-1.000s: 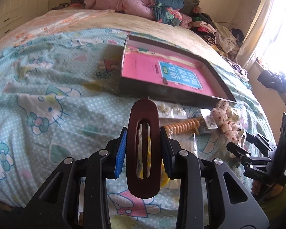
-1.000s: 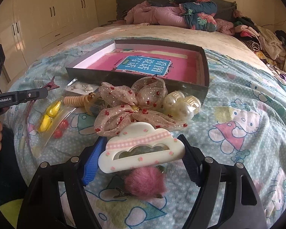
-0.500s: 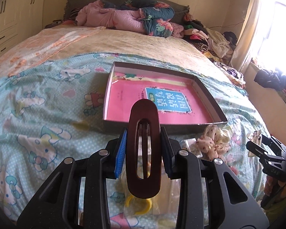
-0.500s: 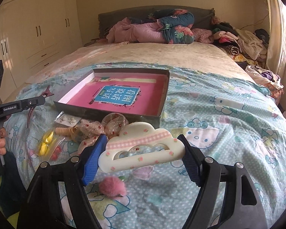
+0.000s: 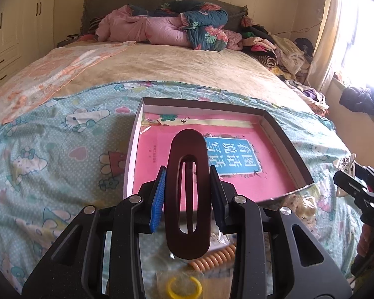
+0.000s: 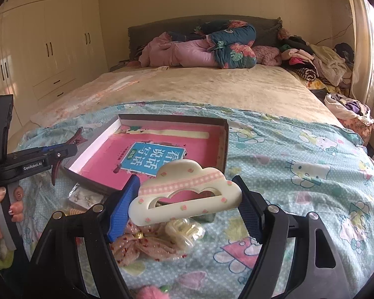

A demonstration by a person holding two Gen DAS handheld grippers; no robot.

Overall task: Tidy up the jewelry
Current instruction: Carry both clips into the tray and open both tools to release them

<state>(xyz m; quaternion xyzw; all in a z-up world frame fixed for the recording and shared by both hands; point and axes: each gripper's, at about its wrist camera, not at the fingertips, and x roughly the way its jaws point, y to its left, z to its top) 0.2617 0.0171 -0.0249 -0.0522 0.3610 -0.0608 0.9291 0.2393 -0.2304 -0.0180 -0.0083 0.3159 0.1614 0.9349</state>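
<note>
1. Our landmark is the shallow dark box (image 5: 281, 134) lying on the Hello Kitty sheet (image 5: 62, 154), with a pink book (image 5: 236, 174) flat on its floor.
2. Our left gripper (image 5: 188, 194) is clamped on a dark brown oval hair clip (image 5: 188, 236), held upright, blue pads pressing its two sides; it hangs above the box's near edge.
3. Our right gripper (image 6: 184, 206) squeezes a cream cloud-shaped claw clip (image 6: 187, 194) by its ends, held level over the near rim of the box.
4. On the sheet just in front of the box lie a pink spotted fabric bow (image 6: 142, 246), a pale translucent claw clip (image 6: 184, 231) touching it, an orange spiral hair tie (image 5: 214, 259) and a yellow ring (image 5: 184, 286), which seems to sit inside a clear packet, though blur makes that unsure.
5. Nearer the box's left corner, in the right wrist view, rests a small clear packet (image 6: 83, 196) of earrings.
6. A pink pom-pom (image 6: 149, 292) shows at the bottom edge, farthest from the box.
</note>
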